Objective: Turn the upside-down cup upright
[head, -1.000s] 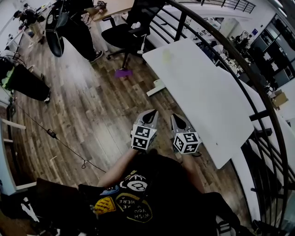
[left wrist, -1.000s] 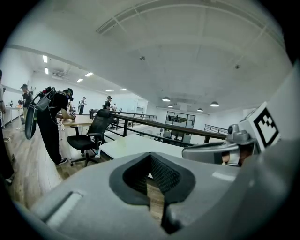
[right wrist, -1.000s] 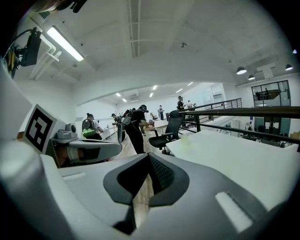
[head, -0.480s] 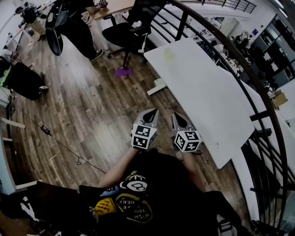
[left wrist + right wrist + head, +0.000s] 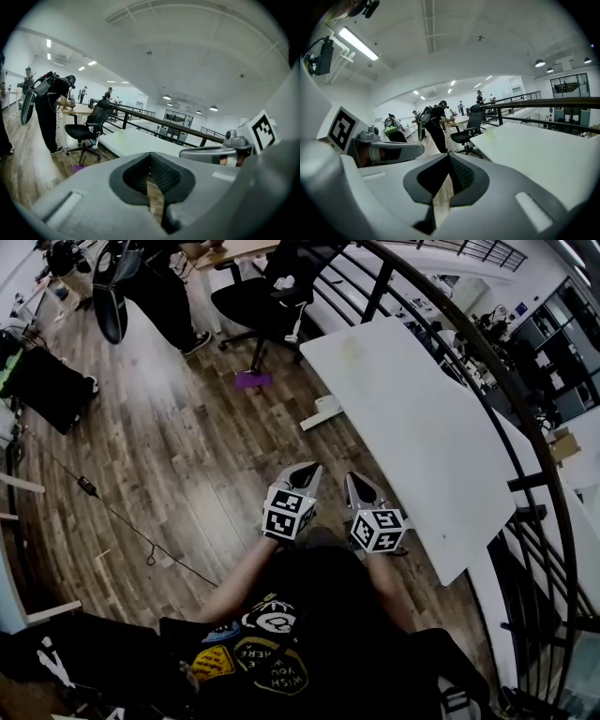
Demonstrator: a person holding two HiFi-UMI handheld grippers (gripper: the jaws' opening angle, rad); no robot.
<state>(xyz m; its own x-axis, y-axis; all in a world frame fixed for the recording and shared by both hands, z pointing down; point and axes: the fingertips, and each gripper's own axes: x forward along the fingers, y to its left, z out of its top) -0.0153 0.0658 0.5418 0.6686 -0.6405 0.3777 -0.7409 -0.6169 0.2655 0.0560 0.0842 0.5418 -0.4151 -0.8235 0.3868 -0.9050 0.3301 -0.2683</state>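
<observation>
Barely begun. Nothing grabbed, nothing turned yet. Left gripper (image 5: 307, 470) and right gripper (image 5: 357, 480) side by side at the lower middle of the head view, close to the body, over the wood floor (image 5: 187, 456), not yet at the counter (image 5: 422, 437). Jaws of both squeezed together, with nothing between them.

One small pale cup (image 5: 351, 351) far off, at the counter's far end, upper middle of the head view. Too small and faint to tell which way up. Shows as a pale spot at middle left in the left gripper view and right of the middle in the right gripper view.

Left to do, by the look of it: get close, open the jaws, grab the cup, flip it, set it down on its bottom.

Count: two grippers, one counter, one cup, one black chair (image 5: 253, 306), one purple thing (image 5: 251, 381) on the floor.
</observation>
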